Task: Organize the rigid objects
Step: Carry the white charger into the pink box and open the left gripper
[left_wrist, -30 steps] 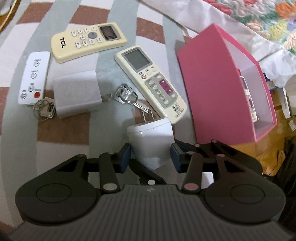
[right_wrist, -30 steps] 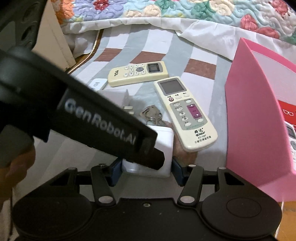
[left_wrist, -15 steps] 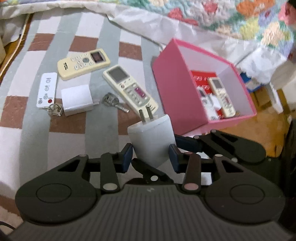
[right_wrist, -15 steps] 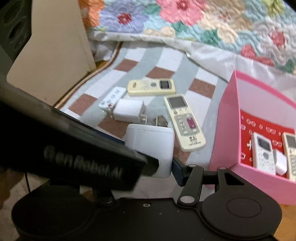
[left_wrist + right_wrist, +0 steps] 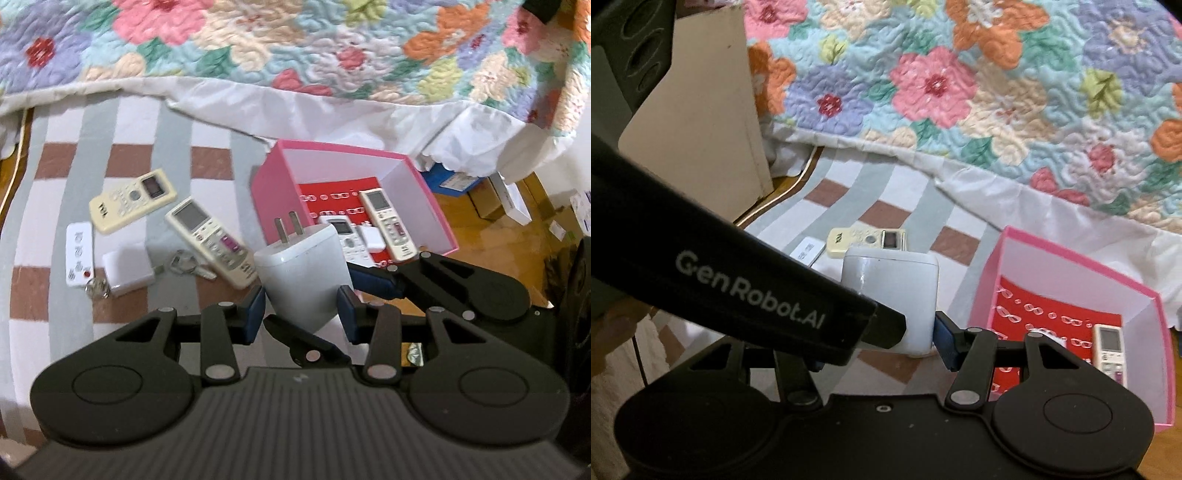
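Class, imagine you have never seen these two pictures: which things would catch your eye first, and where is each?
The white charger, prongs up, sits front and centre between the blue pads of the left gripper. Just right of it stands the open pink box with remotes inside. The flowered quilt fills the background.

Floor covering: a rug [image 5: 122, 140] in grey, white and brown checks lies flat. Along its far edge hangs a floral quilt [image 5: 295, 48] with a white ruffled border [image 5: 332, 118]. Bare wooden floor [image 5: 458, 206] shows at right with cardboard boxes [image 5: 509, 201]; a beige panel [image 5: 698, 122] stands upright at left.
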